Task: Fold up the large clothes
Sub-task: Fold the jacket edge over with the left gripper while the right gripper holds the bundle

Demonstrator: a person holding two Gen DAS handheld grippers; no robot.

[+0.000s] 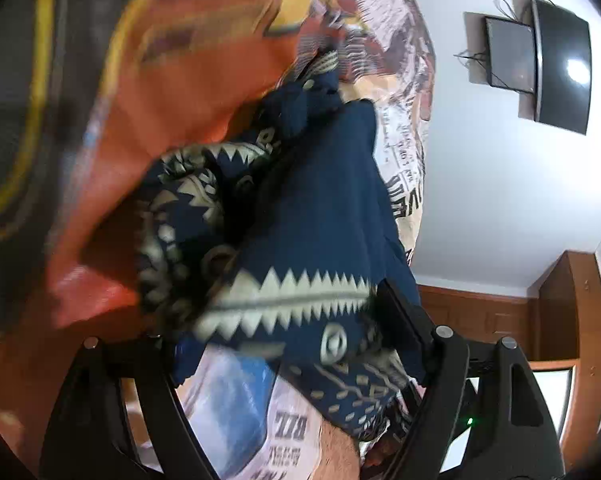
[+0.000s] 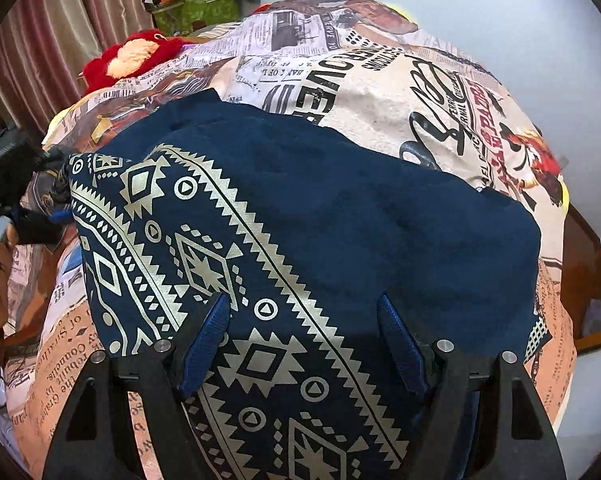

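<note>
Right wrist view: navy patterned garment (image 2: 300, 240) fills the frame's centre, spread on the newsprint bedsheet (image 2: 400, 92) for folding; right gripper (image 2: 304, 340) gapes empty above it. Left gripper (image 1: 280, 320) is draped with bunched cloth; grip unclear.

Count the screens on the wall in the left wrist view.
2. A small dark screen and a larger curved black screen right beside it, both upper right on the white wall. The navy garment blocks part of the wall, so more may be hidden.
</note>
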